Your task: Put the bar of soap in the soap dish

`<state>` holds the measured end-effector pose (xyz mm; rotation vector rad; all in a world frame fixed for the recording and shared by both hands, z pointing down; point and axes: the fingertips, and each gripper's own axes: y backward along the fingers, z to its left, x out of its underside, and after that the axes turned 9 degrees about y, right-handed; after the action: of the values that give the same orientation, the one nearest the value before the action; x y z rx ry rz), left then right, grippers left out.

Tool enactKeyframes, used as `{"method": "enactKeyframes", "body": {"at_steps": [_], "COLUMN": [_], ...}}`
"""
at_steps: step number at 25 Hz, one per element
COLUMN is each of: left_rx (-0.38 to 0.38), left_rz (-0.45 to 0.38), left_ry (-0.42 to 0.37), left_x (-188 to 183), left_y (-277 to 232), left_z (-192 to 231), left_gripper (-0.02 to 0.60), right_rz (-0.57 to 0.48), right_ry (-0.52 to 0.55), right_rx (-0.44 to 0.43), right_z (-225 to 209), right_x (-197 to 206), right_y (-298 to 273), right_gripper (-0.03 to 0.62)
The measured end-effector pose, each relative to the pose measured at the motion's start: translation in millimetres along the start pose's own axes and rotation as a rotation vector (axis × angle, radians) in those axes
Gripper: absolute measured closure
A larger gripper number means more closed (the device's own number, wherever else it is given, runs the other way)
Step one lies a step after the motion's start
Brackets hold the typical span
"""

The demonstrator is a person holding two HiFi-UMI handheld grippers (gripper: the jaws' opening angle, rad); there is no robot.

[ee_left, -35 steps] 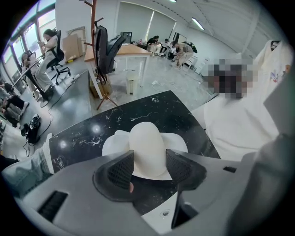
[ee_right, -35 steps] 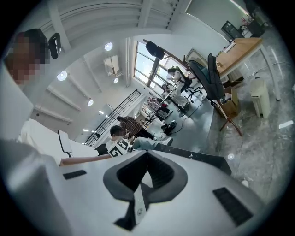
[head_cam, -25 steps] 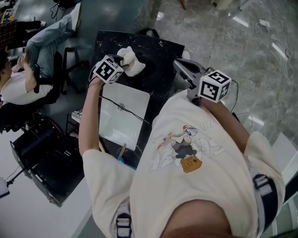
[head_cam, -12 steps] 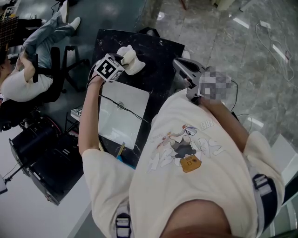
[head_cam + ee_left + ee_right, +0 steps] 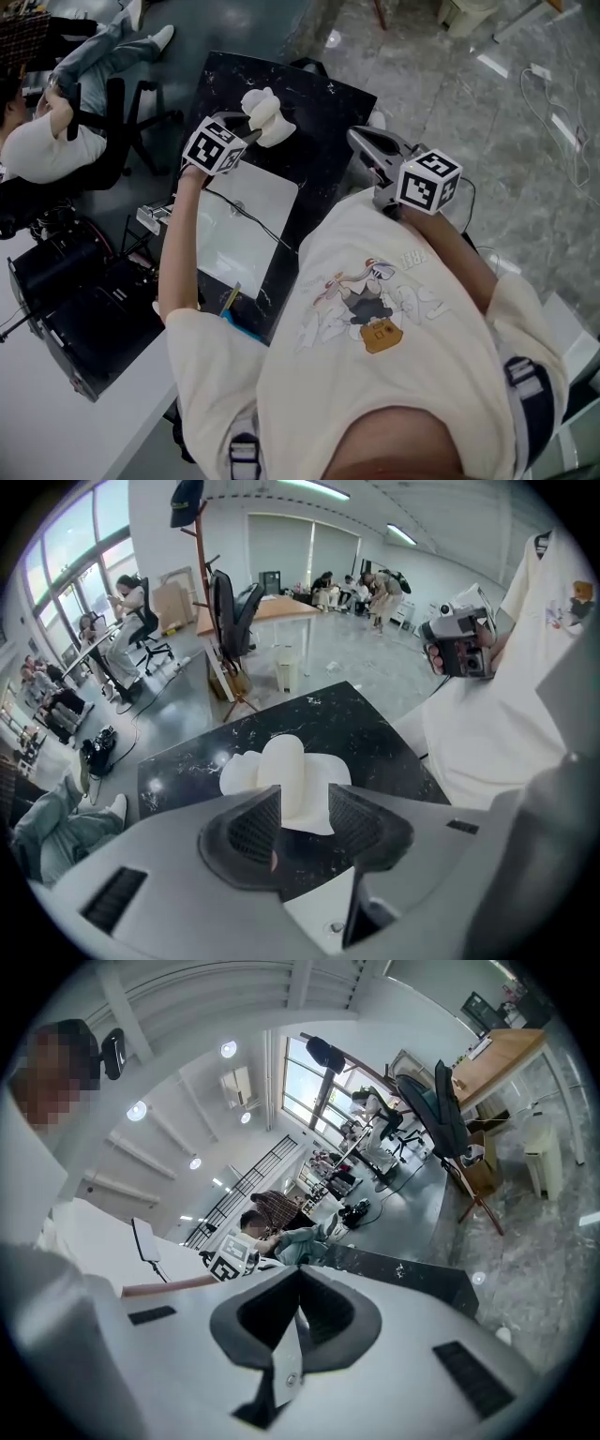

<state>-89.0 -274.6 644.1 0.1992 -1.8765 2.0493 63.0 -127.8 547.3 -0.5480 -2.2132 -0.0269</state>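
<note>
Cream T-shirt (image 5: 422, 375) with cartoon print (image 5: 361, 305), perhaps a rabbit; grey left hand-held gripper (image 5: 303, 797) and grey right hand-held gripper (image 5: 299, 1277).

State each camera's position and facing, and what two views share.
Head view: on the person's head, steeply down onto the black counter; shirt, left forearm, left tongs, right tongs show.
Left gripper view: on the left tongs, down at the white soap; open tongs, shirt show.
Right gripper view: on the right tongs, level across the office; shut tongs, left forearm show.
Shared: head and left gripper views both show soap and counter.
</note>
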Motion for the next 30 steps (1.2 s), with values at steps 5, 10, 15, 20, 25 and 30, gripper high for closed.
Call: {"method": "enactKeyframes", "body": {"at_steps": [5,10,15,20,25,30], "left_rx": [-0.044,-0.082,-0.18,-0.266,-0.253,-0.325], "left_rz": [-0.178,-0.464,-0.718,-0.896,-1.014,-1.128], "left_ry": [0.088,0.207,0.264,0.318,0.428,0.549], "left_x": [-14,-37,-50,-48,-29,-11], "left_y": [22,66,118,151,169,177], "left_z": [-8,-29,-58,-80,-124,-172], "left_gripper": [0.44,0.469,0.532,0.574,0.575,0.575], "right_rz": [0.014,0.052,0.085,0.134,0.131,0.156], "right_ry": [0.01,0.038,0.057,0.103,0.124,0.181], "right_rx": [-0.016,-0.04,-0.047,-0.057,0.007,-0.043], "right_z": [8,19,29,40,48,70], "right_x": [6,18,29,40,50,50], "right_y": [2,4,13,17,22,6], "right_gripper": [0.588,0.588,0.588,0.588,0.588,0.588]}}
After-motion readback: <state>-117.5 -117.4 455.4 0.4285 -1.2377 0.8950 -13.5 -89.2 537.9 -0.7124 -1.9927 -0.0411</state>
